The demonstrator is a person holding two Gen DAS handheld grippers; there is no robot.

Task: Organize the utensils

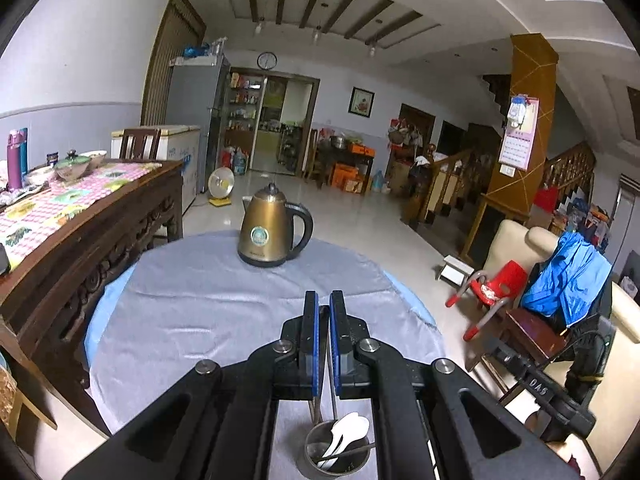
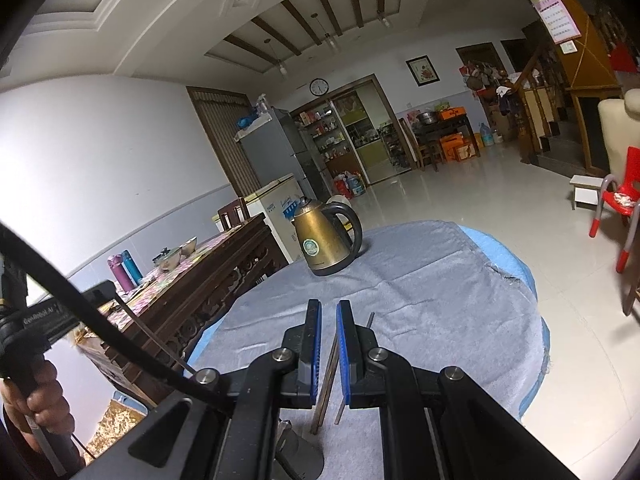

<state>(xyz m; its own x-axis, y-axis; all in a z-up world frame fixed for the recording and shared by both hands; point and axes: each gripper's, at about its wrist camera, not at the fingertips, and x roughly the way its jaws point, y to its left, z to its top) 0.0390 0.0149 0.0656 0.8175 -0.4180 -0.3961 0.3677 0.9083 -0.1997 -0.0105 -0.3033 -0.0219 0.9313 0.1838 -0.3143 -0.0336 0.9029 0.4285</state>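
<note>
In the left wrist view a steel utensil cup (image 1: 337, 456) stands on the grey cloth below my left gripper (image 1: 324, 300). It holds white spoons (image 1: 347, 432) and a metal utensil. A thin metal handle (image 1: 333, 396) rises from the cup between the nearly closed blue pads. In the right wrist view my right gripper (image 2: 329, 308) has its pads close together around brown chopsticks (image 2: 326, 380) and a metal rod (image 2: 370, 320). The chopstick ends hang above the cloth. The cup's rim (image 2: 298, 452) shows at the bottom.
A brass kettle (image 1: 272, 232) stands at the far side of the round cloth-covered table (image 1: 192, 300). A dark carved wooden table (image 1: 92, 232) with bowls and bottles is close on the left. A red child's chair (image 1: 496, 284) and a sofa stand right.
</note>
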